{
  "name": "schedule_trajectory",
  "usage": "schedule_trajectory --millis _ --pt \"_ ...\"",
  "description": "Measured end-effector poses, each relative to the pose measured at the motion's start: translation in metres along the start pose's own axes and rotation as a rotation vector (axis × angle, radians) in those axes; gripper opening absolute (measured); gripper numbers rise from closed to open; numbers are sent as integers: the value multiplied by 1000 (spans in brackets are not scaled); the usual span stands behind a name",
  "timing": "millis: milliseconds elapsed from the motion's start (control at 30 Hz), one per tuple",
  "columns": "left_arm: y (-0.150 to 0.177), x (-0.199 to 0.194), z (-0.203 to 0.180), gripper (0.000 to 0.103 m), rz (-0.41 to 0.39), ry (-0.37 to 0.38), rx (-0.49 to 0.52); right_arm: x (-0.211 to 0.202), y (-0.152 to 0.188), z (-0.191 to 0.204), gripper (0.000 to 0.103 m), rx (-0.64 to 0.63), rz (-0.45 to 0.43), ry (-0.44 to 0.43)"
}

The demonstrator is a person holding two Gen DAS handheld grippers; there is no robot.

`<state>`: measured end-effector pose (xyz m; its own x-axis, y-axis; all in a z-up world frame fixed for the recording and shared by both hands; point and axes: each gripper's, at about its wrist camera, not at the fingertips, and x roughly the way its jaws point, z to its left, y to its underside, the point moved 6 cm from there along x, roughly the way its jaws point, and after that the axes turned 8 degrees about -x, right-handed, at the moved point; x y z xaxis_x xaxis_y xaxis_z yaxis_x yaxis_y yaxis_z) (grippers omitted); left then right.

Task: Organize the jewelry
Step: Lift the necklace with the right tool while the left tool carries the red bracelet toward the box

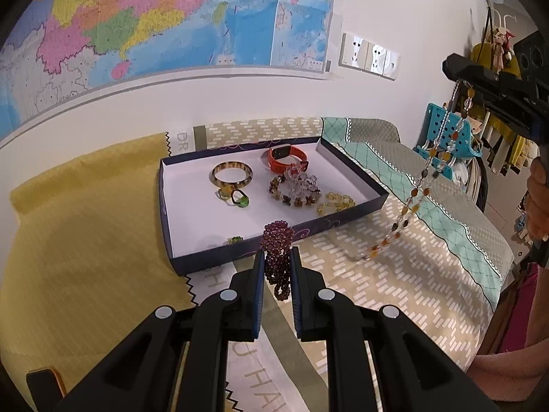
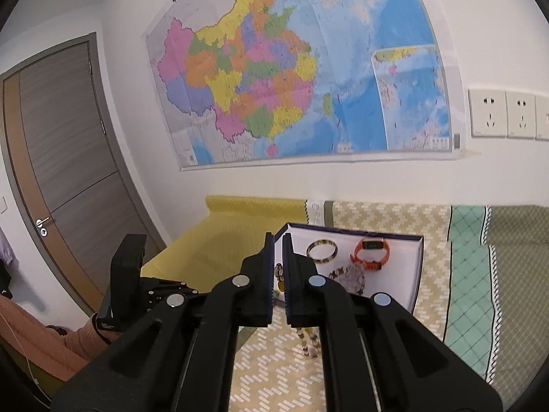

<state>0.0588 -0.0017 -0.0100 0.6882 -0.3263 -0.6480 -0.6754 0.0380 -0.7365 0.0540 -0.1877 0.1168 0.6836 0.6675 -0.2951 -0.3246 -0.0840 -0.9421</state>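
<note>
The left gripper (image 1: 277, 257) pinches a purple bead bracelet (image 1: 276, 240) at the tray's (image 1: 346, 171) six o'clock rim. The right gripper (image 1: 461, 80) clamps a long amber-and-clear bead necklace (image 1: 417, 189) dangling at three o'clock; its swinging tail could snag the rim or slip free.

Bright, even light; fisheye-warped edges.

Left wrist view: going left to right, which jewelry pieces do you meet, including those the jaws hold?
Amber bangle → green-stone ring → purple bead bracelet → orange watch band → yellow bead bracelet → long amber bead necklace.
</note>
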Motion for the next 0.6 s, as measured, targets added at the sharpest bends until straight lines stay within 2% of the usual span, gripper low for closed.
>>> schedule_trajectory --millis 600 --pt "-18 -3 -9 12 -36 0 38 -2 -27 3 5 -39 -41 9"
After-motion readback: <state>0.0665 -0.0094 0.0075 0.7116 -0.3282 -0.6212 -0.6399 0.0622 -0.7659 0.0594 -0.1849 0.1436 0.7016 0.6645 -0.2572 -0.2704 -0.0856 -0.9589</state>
